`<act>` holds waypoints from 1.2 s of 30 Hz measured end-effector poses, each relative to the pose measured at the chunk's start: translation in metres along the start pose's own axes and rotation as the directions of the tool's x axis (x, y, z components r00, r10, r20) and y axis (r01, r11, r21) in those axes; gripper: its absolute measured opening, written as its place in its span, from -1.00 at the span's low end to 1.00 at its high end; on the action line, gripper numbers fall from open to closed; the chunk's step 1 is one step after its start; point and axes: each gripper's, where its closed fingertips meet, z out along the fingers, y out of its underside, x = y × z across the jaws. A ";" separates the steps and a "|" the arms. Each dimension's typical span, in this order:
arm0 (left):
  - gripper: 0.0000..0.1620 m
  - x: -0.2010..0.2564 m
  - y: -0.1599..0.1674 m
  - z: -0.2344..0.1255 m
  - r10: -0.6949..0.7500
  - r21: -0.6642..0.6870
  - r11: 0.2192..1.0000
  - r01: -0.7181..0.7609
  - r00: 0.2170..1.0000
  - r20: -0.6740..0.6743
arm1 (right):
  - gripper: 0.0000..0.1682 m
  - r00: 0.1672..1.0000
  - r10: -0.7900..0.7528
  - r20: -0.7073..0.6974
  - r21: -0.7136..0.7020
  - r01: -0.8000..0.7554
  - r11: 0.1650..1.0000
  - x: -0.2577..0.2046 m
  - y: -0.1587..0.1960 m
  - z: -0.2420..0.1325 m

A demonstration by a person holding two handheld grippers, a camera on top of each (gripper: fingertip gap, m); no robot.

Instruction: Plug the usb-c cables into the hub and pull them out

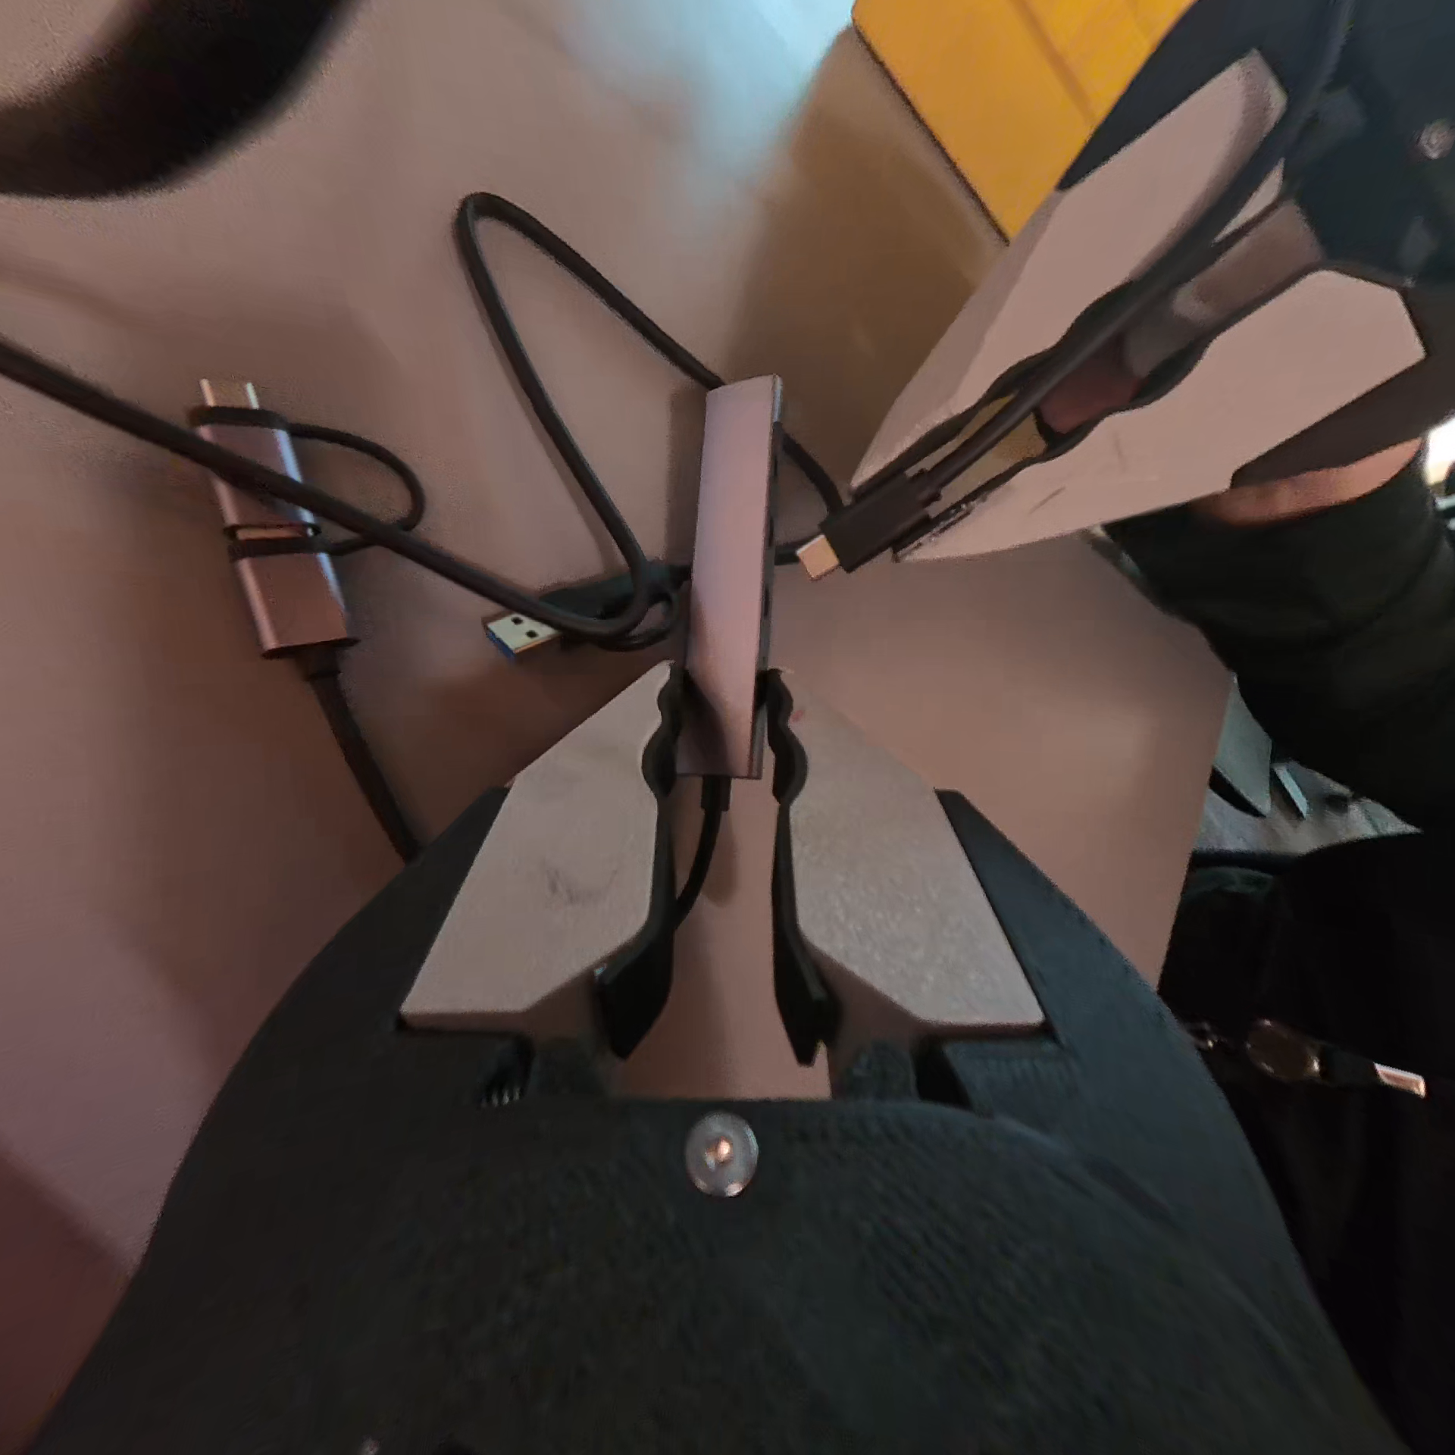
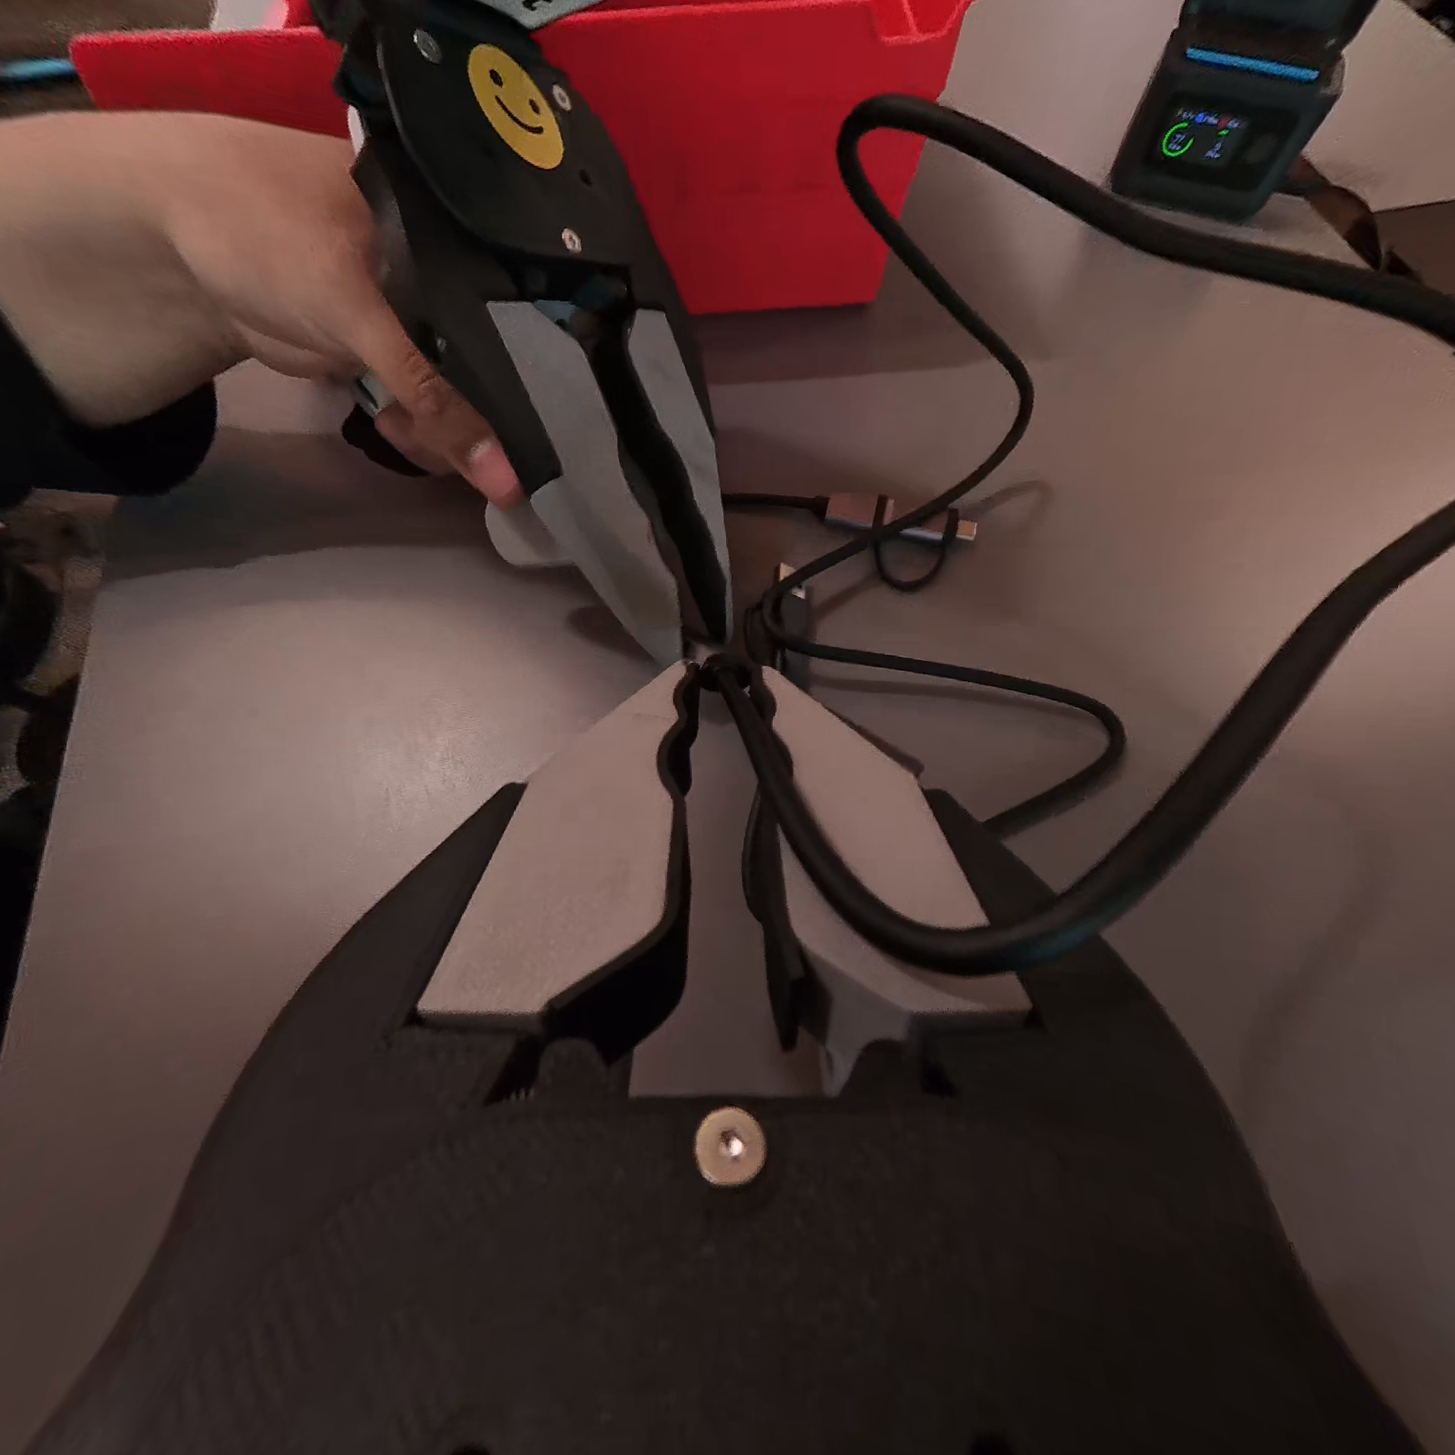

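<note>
In the left wrist view, my left gripper is shut on the near end of a slim grey hub and holds it on edge over the table. My right gripper comes in from the upper right, shut on a black USB-C cable plug. The plug's silver tip points at the hub's right side, a small gap away. In the right wrist view, my right gripper pinches the thin black cable. The left gripper meets it tip to tip, and the hub is hidden between them.
A second grey hub wrapped in its cord lies on the left, also visible in the right wrist view. A blue USB-A plug lies beside the held hub. A red bin, a small device with a screen and a thick black cable are beyond.
</note>
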 end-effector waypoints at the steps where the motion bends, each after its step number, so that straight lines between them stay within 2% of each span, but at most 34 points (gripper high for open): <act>1: -0.77 0.000 -0.003 -0.001 -0.008 0.030 1.000 0.007 1.000 0.004 | -0.89 1.000 -0.015 -0.004 -0.009 0.014 1.000 -0.001 0.001 0.000; 4: -0.78 -0.001 -0.013 -0.004 -0.030 0.130 0.991 0.029 1.000 0.006 | -0.89 0.998 -0.045 -0.052 -0.014 0.044 0.999 0.002 0.003 0.001; 15: -0.78 0.002 -0.028 -0.006 -0.047 0.296 0.955 0.026 0.997 0.063 | -0.89 0.997 0.009 -0.075 0.102 -0.001 0.995 0.014 -0.008 -0.005; 16: -0.90 0.003 -0.030 -0.007 -0.045 0.309 0.951 0.023 0.997 0.062 | -0.89 0.997 0.018 -0.077 0.111 -0.009 0.994 0.015 -0.009 -0.005; 18: -0.91 0.002 -0.033 -0.009 -0.046 0.331 0.944 0.019 0.996 0.075 | -0.89 0.996 0.019 -0.085 0.129 -0.008 0.992 0.016 -0.012 -0.005; 22: -0.91 0.001 -0.032 -0.007 -0.059 0.328 0.944 0.031 0.995 0.075 | -0.89 0.994 0.009 -0.112 0.090 0.001 0.996 0.020 -0.004 0.000; 26: -0.91 0.005 -0.031 -0.005 -0.004 0.309 0.951 -0.029 0.994 0.107 | -0.89 0.993 0.011 -0.117 0.110 0.002 0.994 0.022 -0.007 -0.002; 28: -0.92 0.004 -0.029 -0.004 0.056 0.281 0.954 -0.106 0.982 0.179 | -0.89 0.994 0.012 -0.113 0.109 0.000 0.994 0.022 -0.006 -0.003; 31: -0.91 -0.002 -0.017 0.004 0.196 0.129 0.961 -0.246 0.929 0.315 | -0.89 0.994 0.024 -0.103 0.087 -0.015 0.996 0.021 -0.001 0.001; 33: -0.91 -0.002 -0.017 0.007 0.249 0.091 0.950 -0.299 0.901 0.355 | -0.89 0.994 0.025 -0.102 0.063 -0.018 0.998 0.021 0.003 0.005; 36: -0.91 -0.003 -0.019 0.008 0.232 0.103 0.954 -0.282 0.910 0.343 | -0.89 0.995 0.024 -0.095 0.056 -0.019 0.998 0.019 0.004 0.006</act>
